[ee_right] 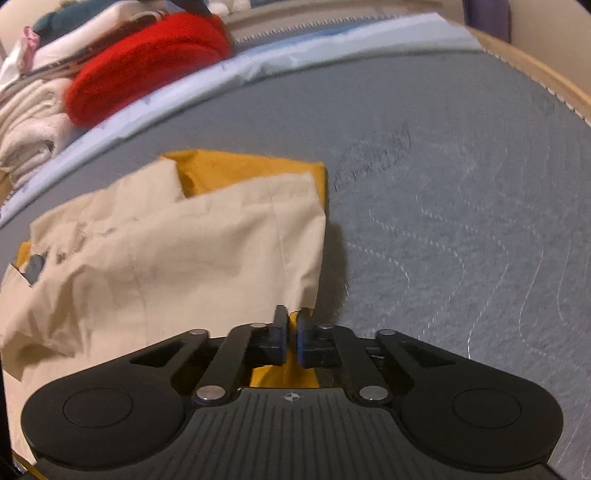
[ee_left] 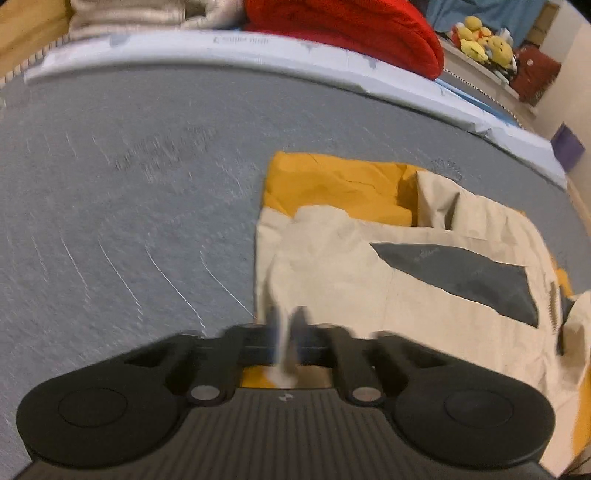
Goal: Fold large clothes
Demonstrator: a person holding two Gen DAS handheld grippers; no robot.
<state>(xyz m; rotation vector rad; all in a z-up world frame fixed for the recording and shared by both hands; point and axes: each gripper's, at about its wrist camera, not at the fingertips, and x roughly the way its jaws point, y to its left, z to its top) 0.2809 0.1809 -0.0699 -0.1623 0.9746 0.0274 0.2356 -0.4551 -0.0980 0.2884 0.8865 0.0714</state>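
A large garment point(ee_left: 369, 266), cream with mustard-yellow and grey panels, lies partly folded on the grey quilted surface point(ee_left: 110, 221). In the left wrist view my left gripper point(ee_left: 286, 325) is shut on the garment's near left edge, and a strip of cream cloth runs between the blurred fingers. In the right wrist view the same garment point(ee_right: 184, 251) lies to the left, its yellow panel at the far end. My right gripper point(ee_right: 291, 325) is shut on the garment's near right corner, with yellow cloth pinched between the blue pads point(ee_right: 301, 332).
A red blanket point(ee_left: 351, 33) and folded cream cloths point(ee_right: 29, 122) are piled beyond a pale blue sheet edge point(ee_left: 221, 48) at the far side. Yellow plush toys point(ee_left: 484, 40) sit on a shelf at far right. Grey quilted surface point(ee_right: 461, 221) stretches right of the garment.
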